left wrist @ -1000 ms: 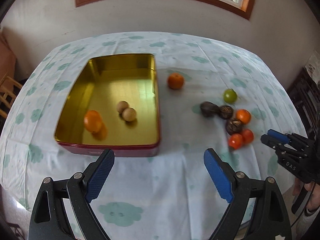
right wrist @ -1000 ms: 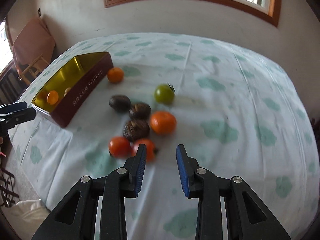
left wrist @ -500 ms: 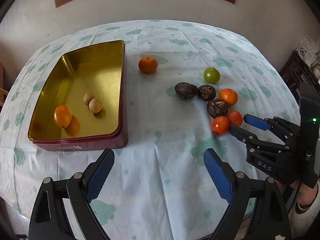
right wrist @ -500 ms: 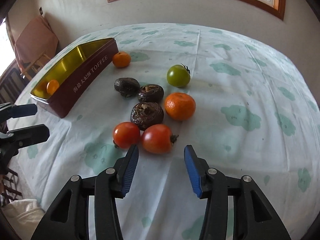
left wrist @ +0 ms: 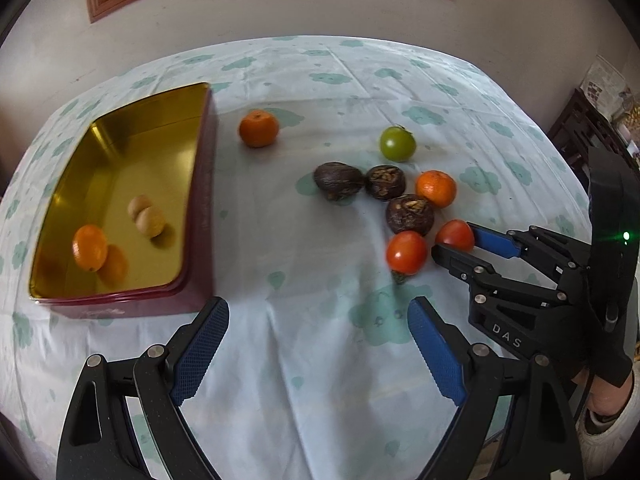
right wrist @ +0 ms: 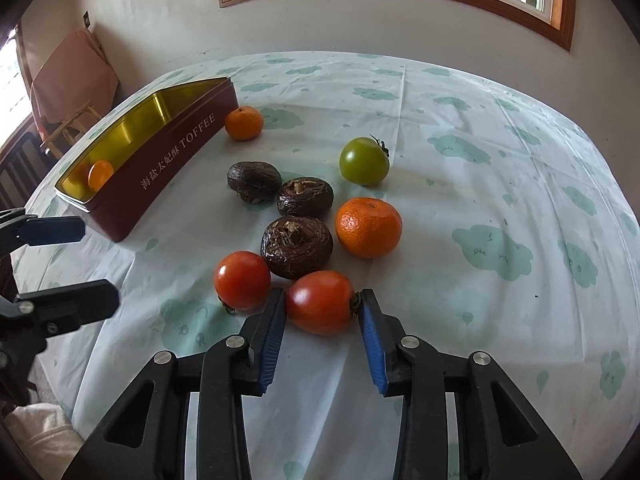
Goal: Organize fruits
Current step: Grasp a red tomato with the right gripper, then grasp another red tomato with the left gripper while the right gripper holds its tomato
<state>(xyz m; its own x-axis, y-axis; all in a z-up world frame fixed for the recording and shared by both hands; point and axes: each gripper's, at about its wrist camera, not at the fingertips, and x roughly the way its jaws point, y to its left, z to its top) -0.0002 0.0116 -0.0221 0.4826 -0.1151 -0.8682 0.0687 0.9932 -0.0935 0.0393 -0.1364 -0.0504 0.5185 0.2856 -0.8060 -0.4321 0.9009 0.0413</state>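
My right gripper (right wrist: 323,298) has its jaws closing, and both blue pads touch the sides of a red tomato (right wrist: 320,304) on the cloth. The left wrist view shows the same grip (left wrist: 456,242) on that tomato (left wrist: 454,233). A second red tomato (right wrist: 242,280) lies just to the left. Behind them sit three dark wrinkled fruits (right wrist: 297,252), a tangerine (right wrist: 368,227) and a green tomato (right wrist: 364,161). Another tangerine (right wrist: 244,123) lies beside the gold-lined tin (left wrist: 200,160), which holds a tangerine (left wrist: 90,247) and two tan round fruits (left wrist: 150,221). My left gripper (left wrist: 318,312) hangs open over bare cloth in front of the tin.
The round table wears a white cloth with green prints (right wrist: 492,248) and drops away at the near edge. A wooden chair (right wrist: 72,80) stands left of it by the wall. Dark furniture (left wrist: 588,128) stands at the far right.
The right gripper sank toward the fruit, opened wider, then closed round the red tomato. The left gripper shifted right and lower, bringing the fruit cluster and the right gripper closer in its view.
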